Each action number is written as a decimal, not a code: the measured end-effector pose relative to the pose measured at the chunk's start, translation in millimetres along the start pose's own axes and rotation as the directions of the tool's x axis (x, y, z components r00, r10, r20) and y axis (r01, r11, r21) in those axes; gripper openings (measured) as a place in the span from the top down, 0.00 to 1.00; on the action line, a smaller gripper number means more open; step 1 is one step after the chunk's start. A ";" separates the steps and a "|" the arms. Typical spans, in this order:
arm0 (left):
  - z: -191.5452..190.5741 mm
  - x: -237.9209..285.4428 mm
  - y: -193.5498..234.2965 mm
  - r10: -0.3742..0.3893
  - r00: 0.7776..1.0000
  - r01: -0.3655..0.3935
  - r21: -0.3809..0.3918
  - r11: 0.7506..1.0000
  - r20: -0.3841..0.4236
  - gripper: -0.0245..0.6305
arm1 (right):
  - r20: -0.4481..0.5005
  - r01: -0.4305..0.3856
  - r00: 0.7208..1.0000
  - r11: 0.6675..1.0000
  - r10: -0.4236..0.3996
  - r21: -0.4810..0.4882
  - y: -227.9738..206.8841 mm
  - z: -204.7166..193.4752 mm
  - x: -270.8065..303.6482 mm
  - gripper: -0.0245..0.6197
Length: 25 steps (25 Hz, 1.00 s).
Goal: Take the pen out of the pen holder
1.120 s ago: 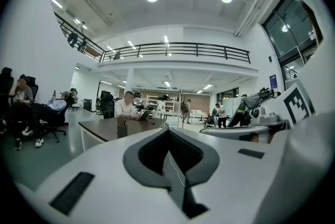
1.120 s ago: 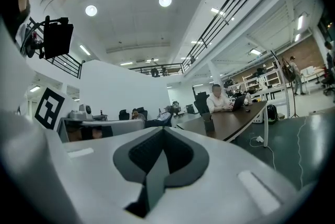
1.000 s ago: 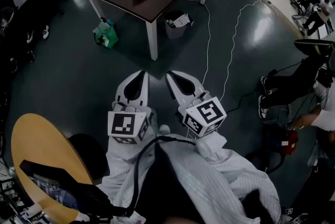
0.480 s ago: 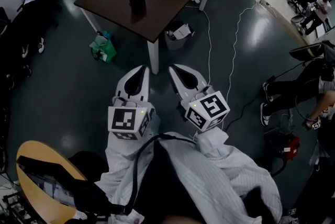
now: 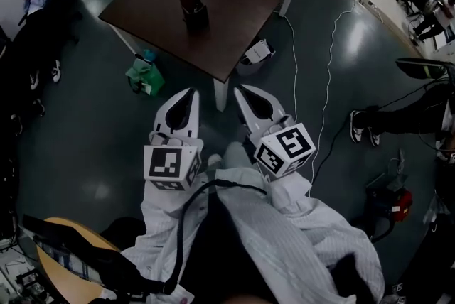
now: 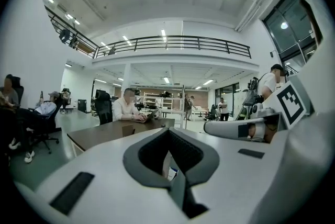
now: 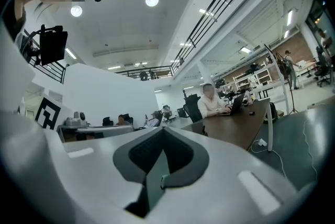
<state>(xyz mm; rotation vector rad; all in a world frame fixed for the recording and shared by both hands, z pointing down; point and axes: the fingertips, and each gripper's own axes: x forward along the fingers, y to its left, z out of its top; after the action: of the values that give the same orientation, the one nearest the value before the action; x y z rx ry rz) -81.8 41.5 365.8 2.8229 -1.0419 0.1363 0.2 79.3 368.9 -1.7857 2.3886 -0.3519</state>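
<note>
You are holding the left claw [image 5: 186, 102] and right claw [image 5: 250, 101] both pressed together and empty, well short of the black pen holder [image 5: 193, 8] sitting on the dark table [image 5: 245, 1], its pen too small to see; be closing in and parting one claw above it.

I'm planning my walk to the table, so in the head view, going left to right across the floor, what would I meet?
Green bag → left tongs → table leg → right tongs → red object.
</note>
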 end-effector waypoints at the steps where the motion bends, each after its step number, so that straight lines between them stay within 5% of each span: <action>1: -2.8 7.9 6.6 0.004 1.000 -0.004 -0.006 1.000 -0.009 0.96 | -0.007 0.003 1.000 1.000 -0.003 0.008 -6.3 -2.4 8.2 0.96; 7: -14.1 69.5 45.5 0.043 0.998 -0.045 -0.038 0.998 -0.041 0.96 | -0.065 0.002 0.998 0.999 0.000 0.040 -57.9 -16.4 68.9 0.96; 15: 13.9 184.7 94.9 0.137 0.991 -0.137 -0.063 0.989 -0.009 0.96 | -0.107 -0.118 0.987 0.993 0.118 0.013 -137.1 16.7 169.3 0.96; 25: 44.5 273.2 135.8 0.315 0.949 -0.312 -0.105 0.944 0.014 0.96 | -0.199 -0.260 0.946 0.966 0.255 0.003 -217.0 39.0 262.1 0.96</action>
<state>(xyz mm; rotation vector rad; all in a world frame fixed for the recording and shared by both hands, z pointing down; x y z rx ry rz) 38.5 -242.3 369.3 2.5575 -1.4557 0.0685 135.6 -234.1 397.0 -1.4807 2.7318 -0.4907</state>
